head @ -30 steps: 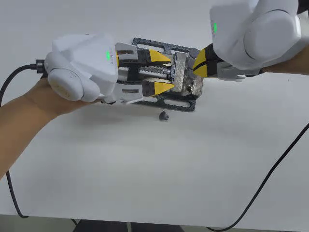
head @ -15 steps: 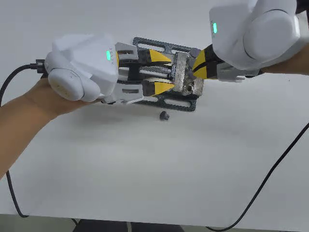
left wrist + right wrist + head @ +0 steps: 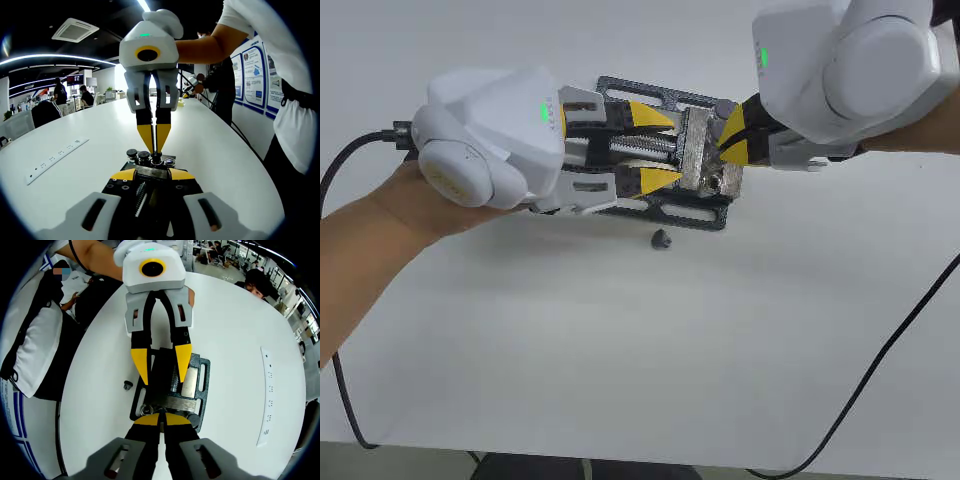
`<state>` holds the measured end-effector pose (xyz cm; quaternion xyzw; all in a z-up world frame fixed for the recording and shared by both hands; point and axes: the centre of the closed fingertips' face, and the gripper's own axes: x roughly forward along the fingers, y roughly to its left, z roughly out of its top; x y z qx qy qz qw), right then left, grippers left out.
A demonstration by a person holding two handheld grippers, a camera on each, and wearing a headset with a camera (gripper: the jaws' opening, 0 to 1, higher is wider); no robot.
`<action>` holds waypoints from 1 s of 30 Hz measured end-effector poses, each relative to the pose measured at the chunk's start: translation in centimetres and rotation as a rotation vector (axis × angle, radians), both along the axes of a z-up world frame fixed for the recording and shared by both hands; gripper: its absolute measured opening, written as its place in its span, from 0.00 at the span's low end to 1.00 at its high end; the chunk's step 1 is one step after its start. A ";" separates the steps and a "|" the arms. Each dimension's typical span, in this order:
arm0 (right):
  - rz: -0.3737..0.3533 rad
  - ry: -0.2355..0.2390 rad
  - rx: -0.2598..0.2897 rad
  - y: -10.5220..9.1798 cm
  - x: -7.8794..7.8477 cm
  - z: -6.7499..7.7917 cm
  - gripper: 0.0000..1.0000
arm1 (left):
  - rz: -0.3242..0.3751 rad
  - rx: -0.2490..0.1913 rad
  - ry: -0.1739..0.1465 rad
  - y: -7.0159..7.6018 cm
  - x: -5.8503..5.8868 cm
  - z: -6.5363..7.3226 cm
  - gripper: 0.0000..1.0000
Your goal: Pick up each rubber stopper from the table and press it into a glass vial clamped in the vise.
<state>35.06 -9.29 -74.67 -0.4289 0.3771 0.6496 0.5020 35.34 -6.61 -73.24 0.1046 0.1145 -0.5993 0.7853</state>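
1. Pressure straight down the vial's axis is what we judge this step needs. The right gripper (image 3: 154, 148) stands over the row of vials (image 3: 144, 156) clamped in the vise (image 3: 692, 213). Its yellow tips touch the dark top of the third vial (image 3: 156, 159).
2. Its jaws are drawn in to a thin slit. We cannot tell whether they pinch a stopper or merely bear on one already seated.
3. We would keep that gripper in line with the vial's neck and push evenly. In our judgement, a sideways lean could cock the stopper or load the glass against the vise.
4. The left gripper (image 3: 658, 148) has its jaws spread wide and holds nothing, with one tip on either side of the vise's screw (image 3: 645, 147). We read it as steadying the vise. It would do well to sit low against the frame so the vise cannot slide on the table (image 3: 620, 340).
5. In the left gripper view, the two vials on one side of the pressed one carry dark tops. The end vial (image 3: 170, 161) on the other side looks open, so we judge that at least one more stopper is wanted.
6. A loose stopper (image 3: 661, 239) lies on the table just in front of the vise, apart from both grippers and ready for the next pick.
7. Against a second ago, the right gripper's tips have edged a little further in over the vials. The left gripper, the vise and the loose stopper lie as they did.
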 end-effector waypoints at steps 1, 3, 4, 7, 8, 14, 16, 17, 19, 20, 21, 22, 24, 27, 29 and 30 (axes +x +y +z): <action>-0.002 0.002 -0.001 0.0 0.0 0.0 0.02 | 0.000 -0.002 0.001 0.0 0.0 0.0 0.21; -0.007 0.006 -0.004 0.0 0.0 0.0 0.02 | 0.000 -0.001 0.000 0.0 0.0 0.0 0.21; -0.006 0.007 -0.005 0.0 0.0 0.0 0.02 | 0.001 -0.001 0.000 0.0 0.0 0.0 0.21; -0.006 0.009 -0.012 0.0 0.0 -0.1 0.02 | 0.000 -0.001 0.000 0.0 0.0 0.0 0.20; -0.005 0.009 -0.015 0.0 0.0 -0.1 0.02 | 0.000 -0.001 -0.001 0.0 0.0 0.1 0.20; -0.004 0.010 -0.020 0.1 0.0 -0.1 0.02 | 0.001 -0.003 -0.001 0.0 0.0 0.1 0.20; -0.005 0.010 -0.021 0.1 0.0 -0.2 0.02 | 0.001 -0.003 0.000 0.0 0.0 0.1 0.20; -0.004 0.011 -0.021 0.2 0.0 -0.2 0.02 | 0.001 -0.003 0.000 0.0 0.0 0.1 0.20; 0.002 0.007 -0.024 0.3 -0.1 -0.2 0.02 | 0.001 -0.002 0.000 0.0 0.0 0.0 0.20; 0.004 0.007 -0.026 0.3 -0.1 -0.2 0.02 | 0.002 -0.004 0.000 0.0 0.0 0.1 0.20; 0.002 0.009 -0.028 0.3 -0.1 -0.2 0.02 | 0.002 -0.004 0.000 0.0 0.1 0.1 0.20; 0.000 0.012 -0.028 0.3 -0.1 -0.3 0.02 | 0.002 -0.004 0.000 0.0 0.1 0.1 0.20; 0.005 0.011 -0.030 0.3 -0.1 -0.2 0.02 | 0.001 -0.003 -0.002 0.0 0.1 0.1 0.20; 0.007 0.010 -0.034 0.3 -0.2 -0.2 0.02 | 0.002 -0.005 -0.001 0.0 0.1 0.1 0.20; 0.008 0.010 -0.036 0.3 -0.1 -0.2 0.02 | 0.002 -0.004 0.000 0.0 0.1 0.1 0.20; 0.007 0.011 -0.035 0.3 -0.1 -0.2 0.02 | 0.002 -0.004 0.000 0.0 0.1 0.1 0.20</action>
